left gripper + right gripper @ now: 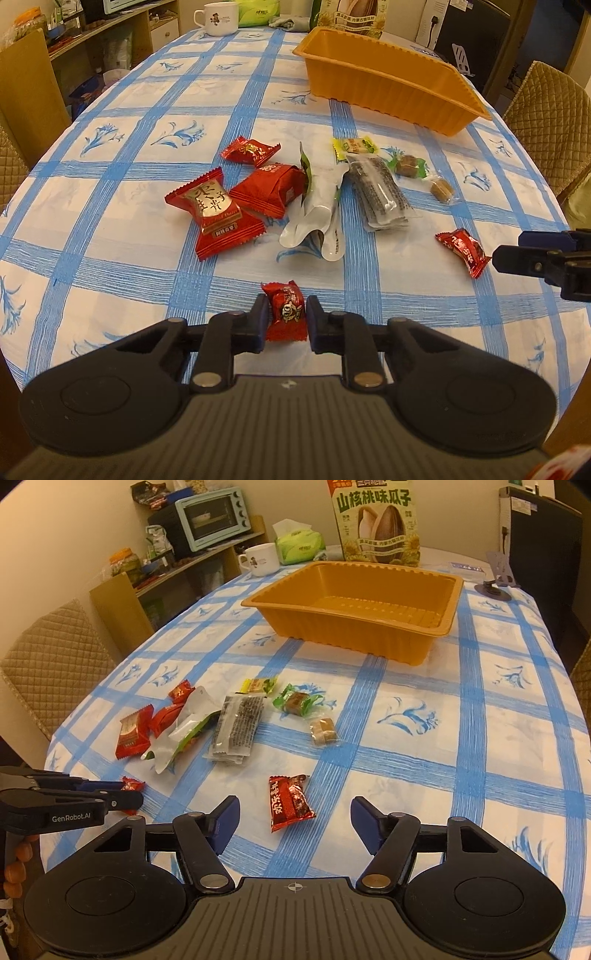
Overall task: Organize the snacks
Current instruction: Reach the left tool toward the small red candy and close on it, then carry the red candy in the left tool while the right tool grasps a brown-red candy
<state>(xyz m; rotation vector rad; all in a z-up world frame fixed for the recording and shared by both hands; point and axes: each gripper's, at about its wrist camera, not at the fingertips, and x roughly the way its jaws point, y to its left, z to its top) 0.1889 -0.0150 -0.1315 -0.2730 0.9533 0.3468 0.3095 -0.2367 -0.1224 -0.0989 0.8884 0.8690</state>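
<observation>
Snacks mid-pickup — small red foil candy (286, 312) pinched by left gripper (286, 322) near table's (110, 236) front edge; right gripper (294, 821) gaping around red-brown wrapped candy (291, 803). Next, probably — carry to empty orange plastic tray (354, 609).

Both rigs look the same: matte black plastic left tongs (286, 319) and right tongs (294, 821) with dark blue pads (226, 819), round disc housings, silver pivot screws and a ribbed grey base with a tiny crosshair mark. White "GenRobot.AI" lettering runs along the left one's side.
</observation>
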